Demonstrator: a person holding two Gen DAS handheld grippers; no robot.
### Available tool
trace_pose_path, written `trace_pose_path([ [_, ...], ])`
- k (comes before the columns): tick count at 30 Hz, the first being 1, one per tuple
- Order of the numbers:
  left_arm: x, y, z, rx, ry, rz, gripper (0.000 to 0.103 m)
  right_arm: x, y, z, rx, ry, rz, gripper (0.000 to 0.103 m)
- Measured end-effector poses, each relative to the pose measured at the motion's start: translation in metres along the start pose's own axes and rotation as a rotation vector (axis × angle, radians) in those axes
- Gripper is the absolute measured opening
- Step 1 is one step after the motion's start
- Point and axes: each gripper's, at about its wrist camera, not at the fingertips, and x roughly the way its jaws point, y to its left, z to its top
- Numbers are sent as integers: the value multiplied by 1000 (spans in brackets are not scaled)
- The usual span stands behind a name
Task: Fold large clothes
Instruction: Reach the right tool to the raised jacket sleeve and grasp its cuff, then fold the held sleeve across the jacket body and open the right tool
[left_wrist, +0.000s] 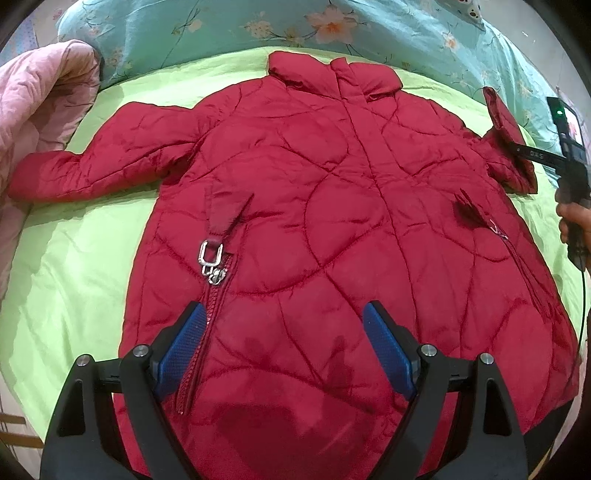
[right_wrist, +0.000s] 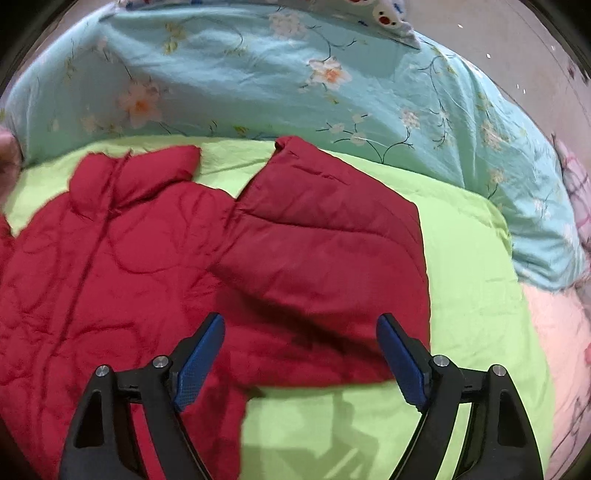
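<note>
A red quilted coat (left_wrist: 317, 206) lies flat, front up, on a lime green bedsheet (left_wrist: 74, 258), collar at the far side. Its left sleeve (left_wrist: 99, 162) is stretched out; a metal zipper pull (left_wrist: 211, 258) shows near the left pocket. My left gripper (left_wrist: 284, 350) is open and empty, hovering over the coat's lower half. In the right wrist view the coat's right sleeve (right_wrist: 325, 258) lies bent on the sheet (right_wrist: 472, 295). My right gripper (right_wrist: 301, 354) is open over the sleeve's lower edge, holding nothing. It also appears at the right edge of the left wrist view (left_wrist: 532, 155), beside the raised sleeve.
A teal floral duvet (left_wrist: 258, 26) is bunched along the far side of the bed (right_wrist: 258, 74). A pink quilt (left_wrist: 40, 107) lies at the left, and pink bedding (right_wrist: 554, 350) at the right. A cable (left_wrist: 583, 314) hangs from the right gripper.
</note>
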Motion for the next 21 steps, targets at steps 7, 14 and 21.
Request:
trace_pose_path([
  [7,8,-5,5,2,7,-11,87,25,-20,13,56,18,-5,39],
  [14,11,-5,7,1,6,-15,87,4,-24,15,118,-25,75,12],
  [21,9,0,8,-16,-8,-21,87,-26,0,19,157,-56,284,11],
])
